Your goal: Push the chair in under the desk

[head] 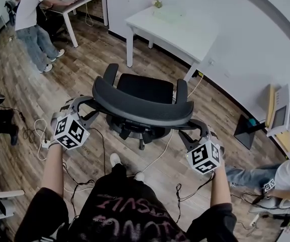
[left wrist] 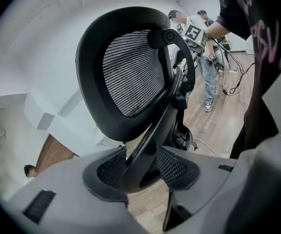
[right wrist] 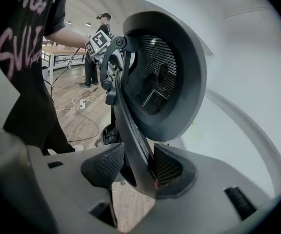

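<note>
A black mesh office chair (head: 145, 88) stands on the wood floor, its seat facing the white desk (head: 177, 32) by the wall and a gap between them. Its curved backrest (head: 140, 106) is nearest me. My left gripper (head: 87, 109) is at the backrest's left end and my right gripper (head: 190, 128) at its right end. In the left gripper view the backrest frame (left wrist: 148, 130) passes between the open jaws of the left gripper (left wrist: 140, 167), the pads not pressing on it. In the right gripper view the frame (right wrist: 130, 126) likewise runs between the spread jaws of the right gripper (right wrist: 138, 167).
A person (head: 31, 19) stands at a second table (head: 79, 1) at the far left. Cables (head: 39, 135) trail across the floor around my feet. A low cabinet with a device (head: 281, 112) sits at the right wall, and a seated person's legs (head: 250, 175) are at the lower right.
</note>
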Motion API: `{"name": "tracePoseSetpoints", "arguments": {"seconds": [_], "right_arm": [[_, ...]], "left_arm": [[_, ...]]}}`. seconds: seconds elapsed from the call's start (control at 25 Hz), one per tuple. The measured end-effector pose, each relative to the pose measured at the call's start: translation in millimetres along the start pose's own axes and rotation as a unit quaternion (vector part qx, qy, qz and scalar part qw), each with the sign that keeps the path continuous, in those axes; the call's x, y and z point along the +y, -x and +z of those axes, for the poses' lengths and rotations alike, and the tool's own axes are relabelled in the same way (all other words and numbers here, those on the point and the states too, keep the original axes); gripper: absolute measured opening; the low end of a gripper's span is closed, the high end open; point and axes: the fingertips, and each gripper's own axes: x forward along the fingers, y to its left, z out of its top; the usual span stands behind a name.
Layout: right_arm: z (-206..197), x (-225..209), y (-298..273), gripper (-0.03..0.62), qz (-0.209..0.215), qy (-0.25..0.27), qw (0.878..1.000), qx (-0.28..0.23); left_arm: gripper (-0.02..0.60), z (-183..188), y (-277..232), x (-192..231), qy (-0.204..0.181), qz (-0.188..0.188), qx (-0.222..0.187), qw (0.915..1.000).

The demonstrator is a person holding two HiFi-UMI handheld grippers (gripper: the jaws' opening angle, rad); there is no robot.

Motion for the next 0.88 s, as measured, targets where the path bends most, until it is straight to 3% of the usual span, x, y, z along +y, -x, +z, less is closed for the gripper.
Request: {"name": "tracePoseSetpoints", "arguments": {"seconds": [0.2, 0.48, 0.88], "right_arm": [[1.1, -0.4, -4.4, 0.196, 0.012, 0.018, 1.0, 0.01], [2.1, -0.5, -9.6, 0.196, 0.037, 0.027, 0.999, 0.021], [0.7, 3.7, -16.1, 0.195, 0.063, 0.033, 0.997, 0.033]], "left_arm": [[0.213, -1.2, -5.1, -0.5, -0.021, -0.018, 0.009, 0.9996], [0.236, -4.9, -18.3, -2.1, -0.088, -0.043, 0.05, 0.9939], [0.221, -7.0, -27.0, -7.3, -0.112, -0.058, 0.066, 0.9898]]}}
